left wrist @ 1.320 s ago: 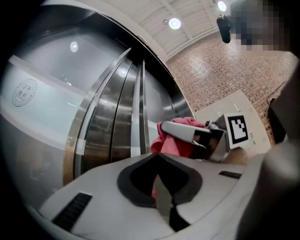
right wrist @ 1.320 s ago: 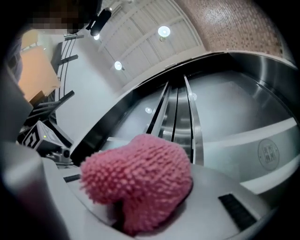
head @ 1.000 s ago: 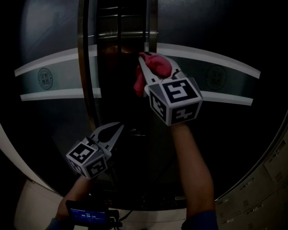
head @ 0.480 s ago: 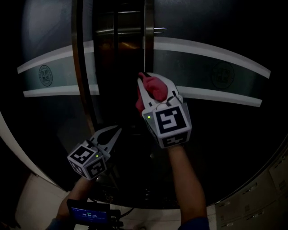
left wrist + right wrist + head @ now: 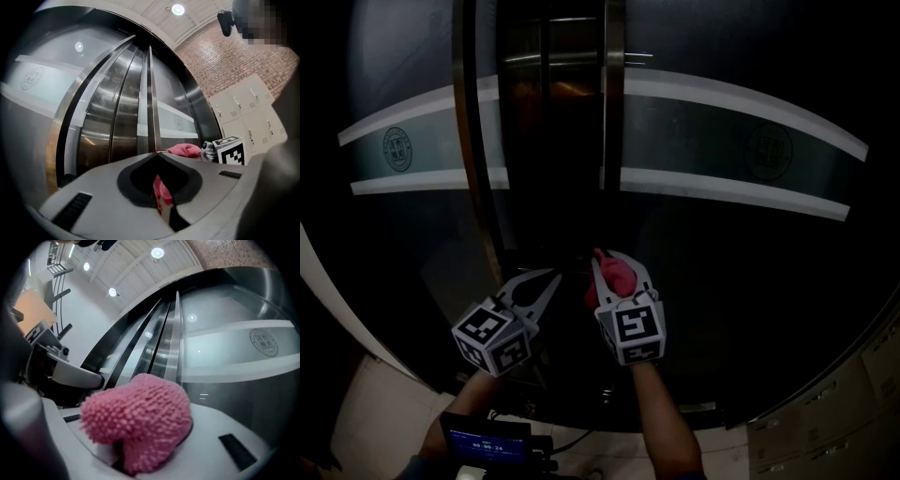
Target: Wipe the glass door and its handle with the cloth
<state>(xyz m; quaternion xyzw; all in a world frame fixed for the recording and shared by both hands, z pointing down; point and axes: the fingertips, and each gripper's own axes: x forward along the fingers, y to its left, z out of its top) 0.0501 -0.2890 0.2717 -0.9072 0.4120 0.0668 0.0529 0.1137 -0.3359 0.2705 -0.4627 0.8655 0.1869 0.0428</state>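
In the head view, your right tongs [image 5: 612, 259] are clamped on the pink cloth [image 5: 617, 277]. It bulges out between the jaws and spills a little over their left side. The tips face the dark glass door [image 5: 741, 244]. This view does not show whether the cloth touches the glass. The handle [image 5: 614, 84], an upright steel bar, is ahead of and well above these tongs, and the white band [image 5: 731, 98] crosses the glass up there too. Your left tongs [image 5: 551, 276] sit just to the left of the right ones. Their jaws are together, and the tips lean toward the cloth, near it but apart from it. A longer steel bar [image 5: 473, 141] rises ahead of the left tongs. Lockers [image 5: 853, 375] are off to the right of the right tongs. A small lit screen [image 5: 483, 441] is behind the left tongs, by your wrist.

In the left gripper view, the jaw tips meet. A small pink strip [image 5: 161, 192] shows in the hollow behind them, and you cannot tell what it is. Just past the tips to the right are the cloth [image 5: 183, 150] and the right tongs' marker cube [image 5: 232, 151]. The steel bars and glass are straight ahead, and a brick wall [image 5: 225, 61] stands further right.

In the right gripper view, the nubby cloth [image 5: 140, 423] fills the space between the jaws, pinched there. Ahead are the handle [image 5: 176, 333] and the glass with a round emblem [image 5: 263, 342]. The left tongs [image 5: 70, 373] are at the left.
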